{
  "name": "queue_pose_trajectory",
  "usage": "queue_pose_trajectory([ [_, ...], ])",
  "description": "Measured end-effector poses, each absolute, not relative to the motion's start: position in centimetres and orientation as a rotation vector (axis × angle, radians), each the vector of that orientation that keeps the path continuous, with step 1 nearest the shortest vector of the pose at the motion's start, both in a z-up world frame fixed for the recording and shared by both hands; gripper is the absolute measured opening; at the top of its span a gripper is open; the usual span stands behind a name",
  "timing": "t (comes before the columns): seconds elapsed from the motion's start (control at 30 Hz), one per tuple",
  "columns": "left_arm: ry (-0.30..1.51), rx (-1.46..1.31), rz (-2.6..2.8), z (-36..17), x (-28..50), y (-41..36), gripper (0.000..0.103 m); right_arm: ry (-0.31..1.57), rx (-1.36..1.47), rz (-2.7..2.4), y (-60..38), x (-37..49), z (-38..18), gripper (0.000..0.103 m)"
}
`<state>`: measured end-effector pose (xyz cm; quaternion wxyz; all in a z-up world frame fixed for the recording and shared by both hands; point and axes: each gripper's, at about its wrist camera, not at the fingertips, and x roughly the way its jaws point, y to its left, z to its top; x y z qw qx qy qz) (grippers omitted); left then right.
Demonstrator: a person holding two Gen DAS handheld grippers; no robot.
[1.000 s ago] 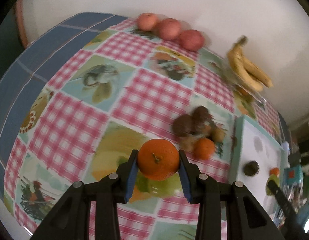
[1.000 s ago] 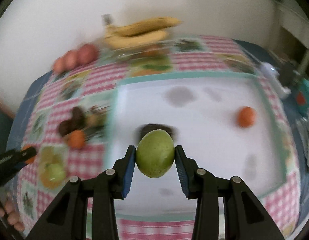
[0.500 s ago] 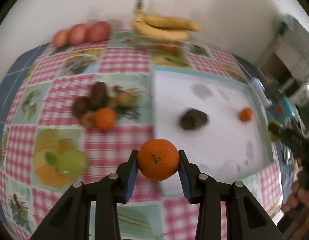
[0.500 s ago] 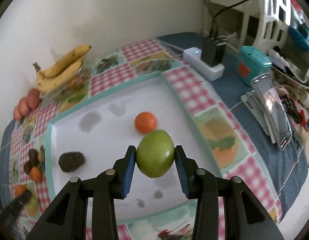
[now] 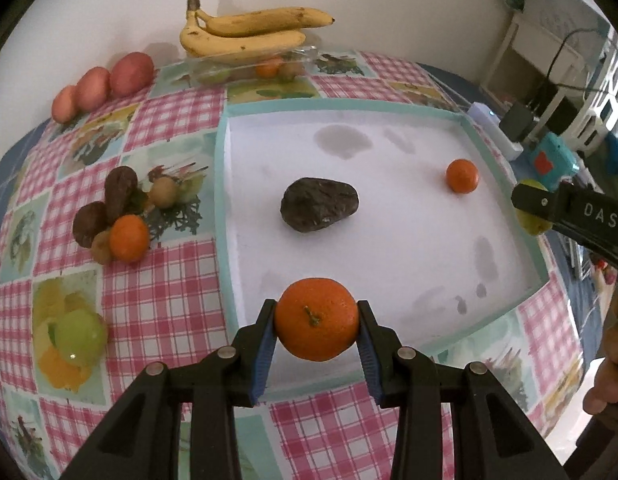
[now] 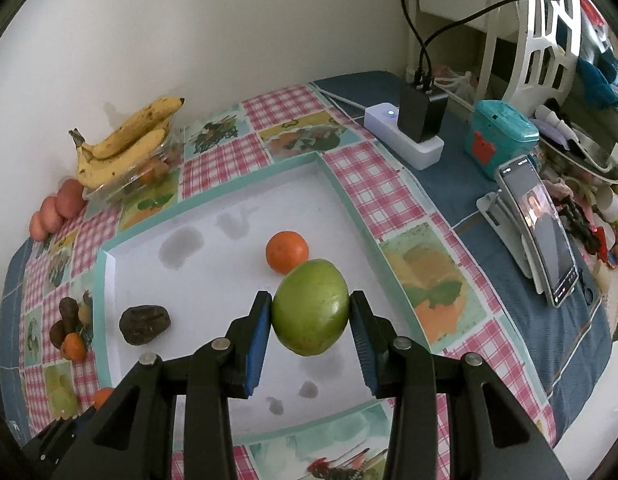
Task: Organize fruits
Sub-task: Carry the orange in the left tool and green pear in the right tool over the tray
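- Left gripper [image 5: 316,334] pinches an orange mandarin [image 5: 316,319] between its blue pads, above the near edge of the white tray [image 5: 389,112].
- Right gripper [image 6: 310,326] pinches a green fruit [image 6: 310,307], above the tray's floor, just in front of a second mandarin [image 6: 287,251] lying in the tray.
- A dark wrinkled fruit [image 5: 319,210] lies near the tray's middle.
- Left view only: a green fruit on the checked cloth [image 5: 81,334] left of the tray; the right gripper's black body crossing the tray's right edge, a hand [image 5: 607,376] below it.
- Right view only: right of the tray, a white power strip [image 6: 405,136], a teal box [image 6: 503,136] and a phone on a stand [image 6: 543,236].
- Both views: bananas [image 5: 249,34] on a clear container behind the tray; red fruits [image 5: 105,84] by the wall; a small cluster of dark fruits and a mandarin [image 5: 129,238] left of the tray.
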<state>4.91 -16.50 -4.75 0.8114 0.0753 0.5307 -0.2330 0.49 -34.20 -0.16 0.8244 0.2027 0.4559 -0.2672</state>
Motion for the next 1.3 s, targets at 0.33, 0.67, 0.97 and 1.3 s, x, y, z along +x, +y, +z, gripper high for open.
queue_pose_trajectory([
  [0.33,1.166,0.221,-0.514,-6.6,4.8,-17.3,0.040,1.060,0.428,-0.544,-33.6,1.4,-2.9,0.041],
  [0.67,1.165,0.282,-0.509,-7.5,4.4,-17.9,0.041,1.132,0.407,-0.521,-32.8,2.1,-5.1,0.041],
  [0.97,1.165,0.290,-0.508,-7.6,4.2,-18.2,0.041,1.155,0.392,-0.523,-32.6,2.3,-5.5,0.041],
  [1.3,1.172,0.298,-0.529,-7.4,4.6,-18.7,0.057,1.172,0.385,-0.531,-32.5,2.6,-5.7,0.042],
])
